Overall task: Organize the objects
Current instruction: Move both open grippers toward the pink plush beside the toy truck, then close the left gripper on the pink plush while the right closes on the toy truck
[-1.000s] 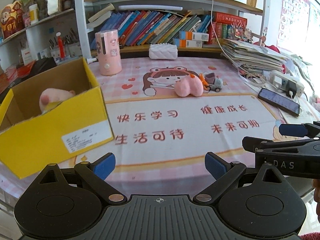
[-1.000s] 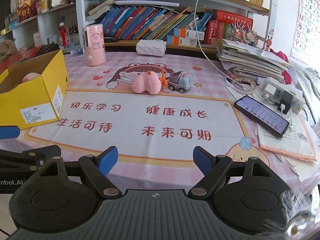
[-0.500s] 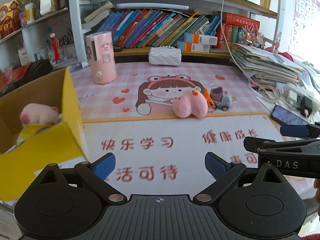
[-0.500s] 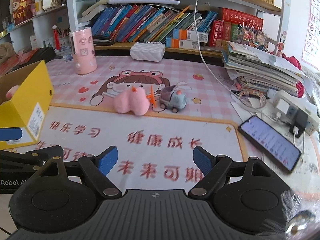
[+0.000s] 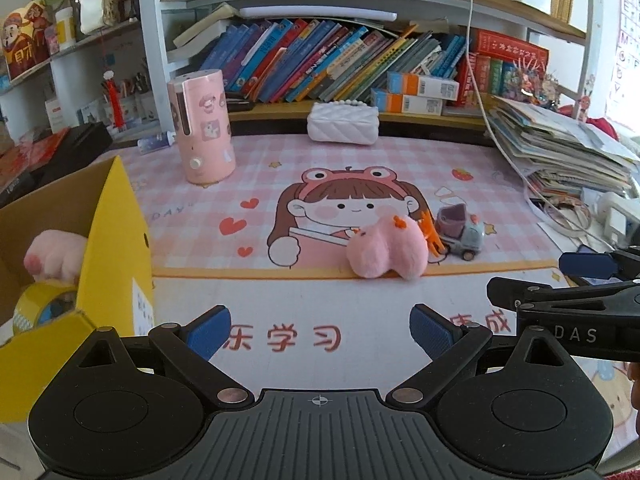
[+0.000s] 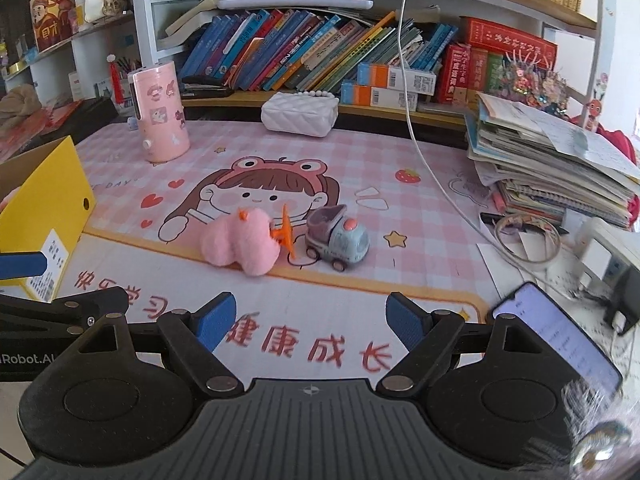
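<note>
I see the bench (image 6: pixel 432 160) covered by a pink checked cartoon mat (image 6: pixel 360 272). On it lie a pink plush (image 6: pixel 240 246) touching an orange clip (image 6: pixel 286 234), a toy truck (image 6: pixel 338 240) just beside, a pink cylinder (image 6: pixel 160 116), a yellow box (image 6: pixel 48 208), a phone (image 6: pixel 556 340) and stacked papers (image 6: pixel 552 160).

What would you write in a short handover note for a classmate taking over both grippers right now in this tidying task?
Left gripper: open, empty, above the mat.
Right gripper: open, empty, beside it.
Yellow box: at the mat's left edge, already holding a pink plush and a tape roll.
Left to do: the pink fluffy toy, the orange clip against it and the toy truck sit together mid-mat, ahead of both grippers. Probably the fluffy toy next.
</note>
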